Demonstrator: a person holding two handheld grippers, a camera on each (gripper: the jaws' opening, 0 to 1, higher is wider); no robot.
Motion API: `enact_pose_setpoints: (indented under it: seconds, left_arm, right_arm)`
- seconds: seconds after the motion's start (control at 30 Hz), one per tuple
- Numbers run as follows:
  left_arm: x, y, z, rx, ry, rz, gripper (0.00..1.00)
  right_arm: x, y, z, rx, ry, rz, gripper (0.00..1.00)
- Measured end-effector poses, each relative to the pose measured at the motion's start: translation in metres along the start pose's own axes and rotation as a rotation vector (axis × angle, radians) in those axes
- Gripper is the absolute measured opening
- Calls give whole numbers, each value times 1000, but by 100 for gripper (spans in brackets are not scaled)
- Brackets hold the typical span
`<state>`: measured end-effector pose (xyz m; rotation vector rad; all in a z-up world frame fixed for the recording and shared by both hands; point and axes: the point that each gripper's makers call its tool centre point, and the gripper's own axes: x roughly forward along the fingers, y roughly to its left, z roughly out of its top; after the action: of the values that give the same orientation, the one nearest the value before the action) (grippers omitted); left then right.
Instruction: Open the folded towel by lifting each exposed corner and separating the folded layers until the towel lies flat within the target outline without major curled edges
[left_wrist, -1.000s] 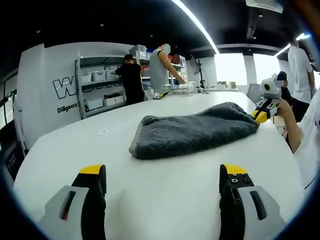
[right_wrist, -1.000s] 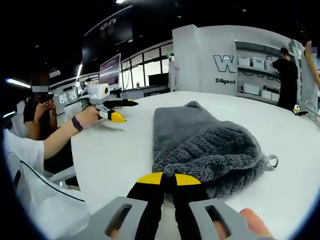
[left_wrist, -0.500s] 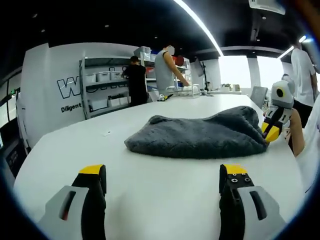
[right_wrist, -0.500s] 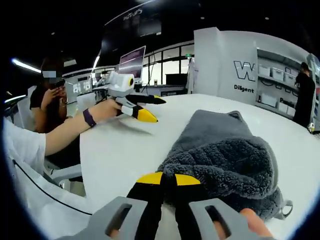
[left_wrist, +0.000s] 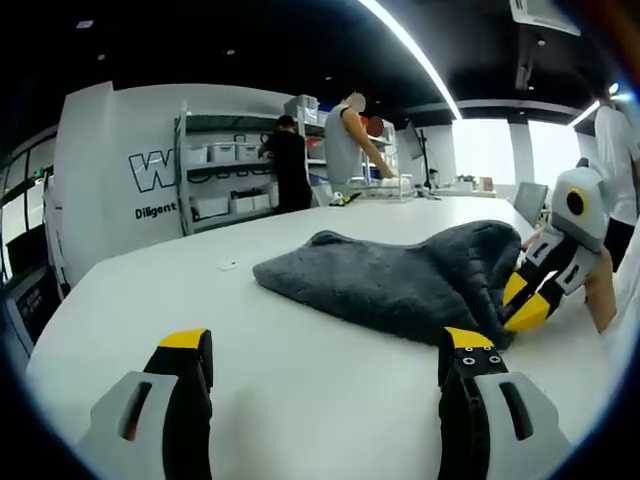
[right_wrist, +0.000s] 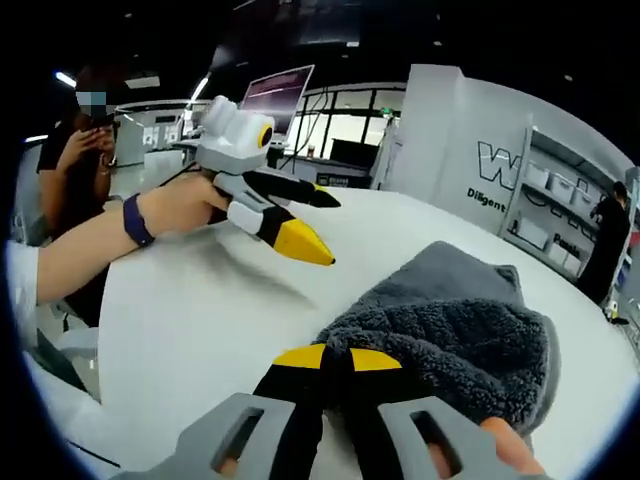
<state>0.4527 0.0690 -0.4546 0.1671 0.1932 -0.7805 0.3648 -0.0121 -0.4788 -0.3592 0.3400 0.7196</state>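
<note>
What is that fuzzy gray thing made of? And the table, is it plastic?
The gray towel looks like soft, thick fleece or microfiber: its surface is deep and nubbly, with no shine. The white table looks smooth and slightly glossy, maybe laminate or plastic; the pictures cannot settle which.

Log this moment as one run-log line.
right tongs: shut on towel corner, lifted | left tongs: open, above table | towel: still folded

The white wall (left_wrist: 110, 150) bears a large "W" with "Diligent" beneath it.
</note>
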Motion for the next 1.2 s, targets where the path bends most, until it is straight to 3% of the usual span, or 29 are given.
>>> enact_pose_setpoints:
  seconds: [0.33,0.6,0.87,0.93,1.0,1.07,1.17,1.2]
  left_arm:
    - [1,-5,0,3,-1,1,92]
    - [2,-5,-2,0,6,4,92]
    - [2,-7,-3,1,5,3,92]
    - [2,-7,-3,4,8,5,92]
    - [2,-8,-3,2,7,5,92]
    - [1,-8,-3,1,5,5,92]
    - [1,-8,-3,-1,3,5,92]
    - [0,-9,-2,-6,-1,4,92]
  right_arm:
    - [4,3,0,-17,1,-23,3]
    - [-14,5,5,-58,-28,16,5]
    - [-74,-2,26,7,-167,86,7]
    - [-102,-14,38,53,-239,101,9]
    - [-124,-25,41,54,-262,100,17]
    - [-138,-38,45,44,-296,82,23]
    - [-142,-43,44,44,-301,77,27]
    - [-150,-73,40,45,-326,45,29]
